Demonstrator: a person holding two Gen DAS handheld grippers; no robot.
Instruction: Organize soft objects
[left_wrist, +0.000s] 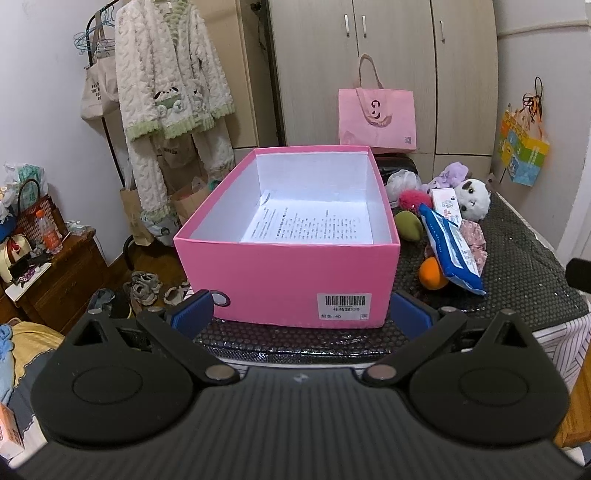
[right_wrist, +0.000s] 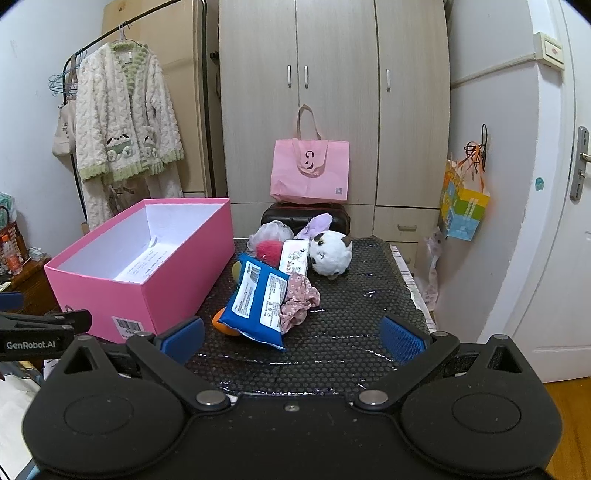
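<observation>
Left wrist view shows the pink box (left_wrist: 288, 280) holding only paper. Soft toys (right_wrist: 328, 253) sit in a pile beside it. Left gripper (left_wrist: 299, 314) and right gripper (right_wrist: 291, 336) are spread wide, holding nothing. Nothing looks packed yet.

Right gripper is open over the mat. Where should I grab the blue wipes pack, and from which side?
Take the blue wipes pack by its near lower corner, probably from the front with the right gripper. The pack lies tilted, propped on the orange plush, so that edge looks lifted off the mat and thin enough to pinch. The floral cloth crowds its right side.
</observation>
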